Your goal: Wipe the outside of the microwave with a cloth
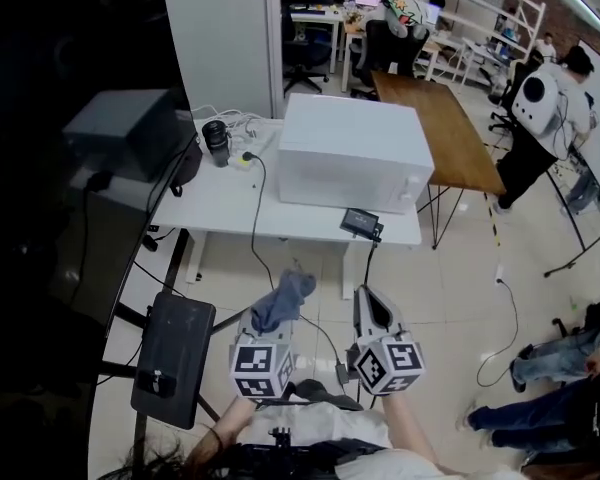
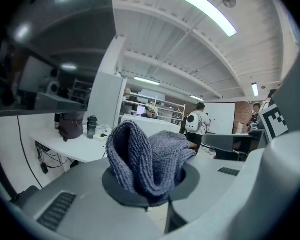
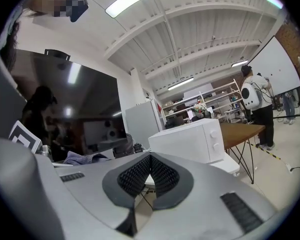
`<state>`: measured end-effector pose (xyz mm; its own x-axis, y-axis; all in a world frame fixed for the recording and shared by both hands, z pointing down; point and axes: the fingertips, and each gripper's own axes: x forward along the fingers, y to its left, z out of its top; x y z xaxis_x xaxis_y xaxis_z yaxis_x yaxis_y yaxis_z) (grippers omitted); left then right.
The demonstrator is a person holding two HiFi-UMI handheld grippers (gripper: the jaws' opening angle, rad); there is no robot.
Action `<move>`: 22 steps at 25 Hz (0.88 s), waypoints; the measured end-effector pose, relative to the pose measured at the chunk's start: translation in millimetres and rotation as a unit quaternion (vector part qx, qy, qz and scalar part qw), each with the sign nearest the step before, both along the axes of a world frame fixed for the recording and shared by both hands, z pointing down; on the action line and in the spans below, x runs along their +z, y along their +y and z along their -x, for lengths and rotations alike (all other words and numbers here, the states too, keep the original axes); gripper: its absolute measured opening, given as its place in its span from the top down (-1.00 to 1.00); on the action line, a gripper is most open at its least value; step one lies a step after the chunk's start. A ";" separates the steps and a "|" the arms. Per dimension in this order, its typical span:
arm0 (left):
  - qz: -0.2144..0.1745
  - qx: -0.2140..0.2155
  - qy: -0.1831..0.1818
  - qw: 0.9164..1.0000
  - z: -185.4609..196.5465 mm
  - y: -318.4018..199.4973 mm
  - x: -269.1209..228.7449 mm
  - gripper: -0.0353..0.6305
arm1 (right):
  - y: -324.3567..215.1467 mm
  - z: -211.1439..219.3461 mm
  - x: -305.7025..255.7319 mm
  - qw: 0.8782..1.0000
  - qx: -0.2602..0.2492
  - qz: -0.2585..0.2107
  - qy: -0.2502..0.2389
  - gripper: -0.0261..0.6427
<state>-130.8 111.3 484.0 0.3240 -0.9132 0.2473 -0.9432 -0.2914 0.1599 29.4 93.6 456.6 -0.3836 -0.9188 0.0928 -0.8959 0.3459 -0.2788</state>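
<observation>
A white microwave (image 1: 352, 151) stands on the white table (image 1: 220, 203), well ahead of both grippers; it also shows in the right gripper view as a white microwave (image 3: 190, 139). My left gripper (image 1: 272, 318) is shut on a grey-blue knitted cloth (image 1: 283, 298), which bunches up between its jaws as the cloth (image 2: 146, 161). My right gripper (image 1: 370, 306) is held beside it, shut with nothing between its pads (image 3: 149, 176). Both grippers hover over the floor in front of the table.
A black cup (image 1: 217, 140), cables and a small black device (image 1: 361, 222) lie on the table. A black chair seat (image 1: 175, 358) is at my left, a dark box (image 1: 120, 128) at the table's left end, and a wooden table (image 1: 440, 128) behind. People stand at the right.
</observation>
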 end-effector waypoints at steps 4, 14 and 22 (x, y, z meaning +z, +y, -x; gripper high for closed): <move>-0.007 -0.010 -0.011 1.000 -5.1 -0.8 2.4 0.73 | 4.9 -6.7 4.7 1.000 0.007 0.003 -0.003 0.86; -0.005 0.010 -0.021 1.000 -30.5 2.3 5.3 0.73 | 18.2 -14.5 15.0 1.000 0.005 0.011 0.010 0.88; -0.003 0.006 -0.028 1.000 -27.9 1.9 7.0 0.73 | 20.3 -10.4 19.9 1.000 -0.001 0.016 0.015 0.88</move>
